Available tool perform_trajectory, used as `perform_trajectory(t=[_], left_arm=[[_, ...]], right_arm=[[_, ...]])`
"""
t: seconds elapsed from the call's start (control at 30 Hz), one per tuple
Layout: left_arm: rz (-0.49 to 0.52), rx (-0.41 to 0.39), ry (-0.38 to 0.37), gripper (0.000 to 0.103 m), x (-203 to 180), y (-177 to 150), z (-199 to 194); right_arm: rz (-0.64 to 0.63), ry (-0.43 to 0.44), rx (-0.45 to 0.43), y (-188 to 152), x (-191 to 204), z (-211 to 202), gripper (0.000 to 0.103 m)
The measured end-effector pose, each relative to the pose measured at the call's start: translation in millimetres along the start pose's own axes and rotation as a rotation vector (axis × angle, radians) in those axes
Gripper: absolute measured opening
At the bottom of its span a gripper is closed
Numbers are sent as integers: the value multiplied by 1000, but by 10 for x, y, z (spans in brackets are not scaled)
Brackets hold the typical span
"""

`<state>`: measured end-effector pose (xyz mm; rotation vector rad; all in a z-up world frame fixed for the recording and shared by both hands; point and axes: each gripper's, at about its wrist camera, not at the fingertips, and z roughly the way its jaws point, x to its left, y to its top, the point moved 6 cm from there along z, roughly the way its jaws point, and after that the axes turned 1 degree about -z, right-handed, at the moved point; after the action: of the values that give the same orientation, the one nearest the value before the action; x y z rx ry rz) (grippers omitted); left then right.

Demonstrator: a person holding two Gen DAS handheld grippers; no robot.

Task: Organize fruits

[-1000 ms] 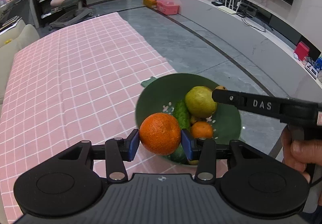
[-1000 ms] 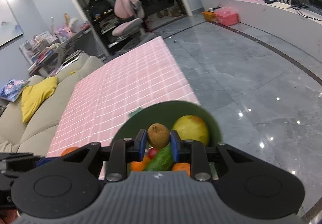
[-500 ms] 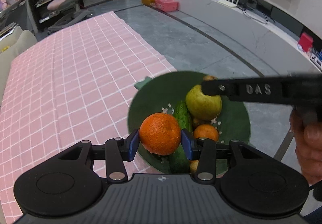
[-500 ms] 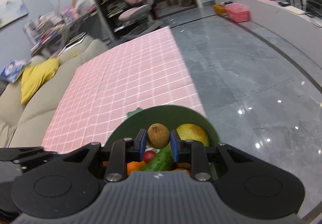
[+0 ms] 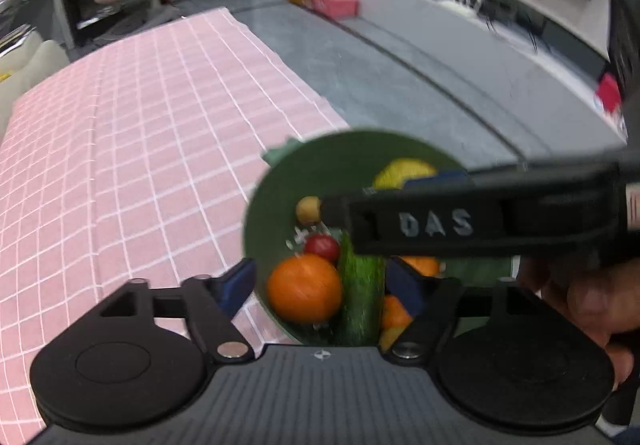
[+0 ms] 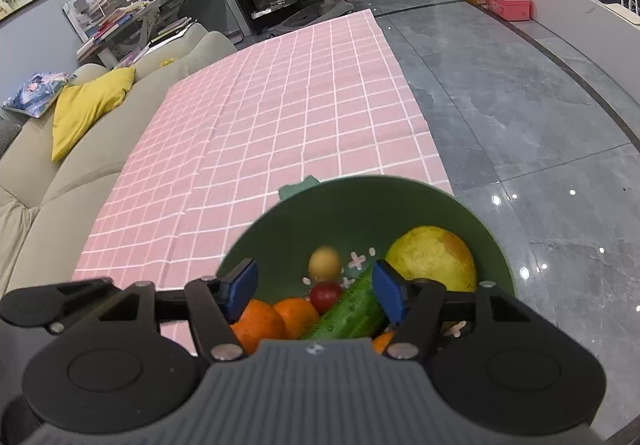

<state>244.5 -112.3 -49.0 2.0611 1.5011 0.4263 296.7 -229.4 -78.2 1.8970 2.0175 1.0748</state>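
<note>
A green bowl (image 5: 280,189) (image 6: 440,201) sits at the near right corner of the pink checked tablecloth (image 5: 140,145). It holds an orange (image 5: 304,293), a cucumber (image 5: 358,293) (image 6: 352,311), a cherry tomato (image 5: 321,247) (image 6: 326,295), a small brown fruit (image 5: 307,209) (image 6: 325,263), a yellow-green pear (image 6: 434,259) and more oranges (image 6: 276,319). My left gripper (image 5: 320,285) is open over the bowl, the orange lying free between its pads. My right gripper (image 6: 316,291) is open above the bowl; in the left wrist view its finger (image 5: 440,223) crosses over the bowl.
The tablecloth (image 6: 280,105) stretches away from the bowl. A beige sofa with a yellow cushion (image 6: 86,105) lines its left side. Grey tiled floor (image 6: 520,105) lies to the right, with a long low white cabinet (image 5: 480,17) beyond.
Both grippers have opened. The orange dropped from my left gripper into the bowl, and the small brown fruit dropped from my right gripper into the bowl.
</note>
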Motion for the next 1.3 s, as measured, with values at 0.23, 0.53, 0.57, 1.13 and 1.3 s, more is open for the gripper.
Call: perform_trajectory(t=[0.23, 0.53, 0.57, 1.13, 1.3], left_arm=[[-128, -8, 23, 90, 124, -11, -221], [-177, 68, 162, 91, 120, -74, -383], [-169, 67, 177, 91, 100, -76, -397], [-182, 93, 210, 91, 28, -70, -460], [-172, 93, 208, 91, -6, -63, -459]], right_arm=[[-11, -73, 17, 24, 9, -172, 94], [-39, -214, 65, -71, -47, -466, 98], [-38, -223, 65, -78, -66, -501, 98], [-8, -267, 78, -117, -278, -688, 98], [-6, -265, 78, -118, -275, -691, 98]])
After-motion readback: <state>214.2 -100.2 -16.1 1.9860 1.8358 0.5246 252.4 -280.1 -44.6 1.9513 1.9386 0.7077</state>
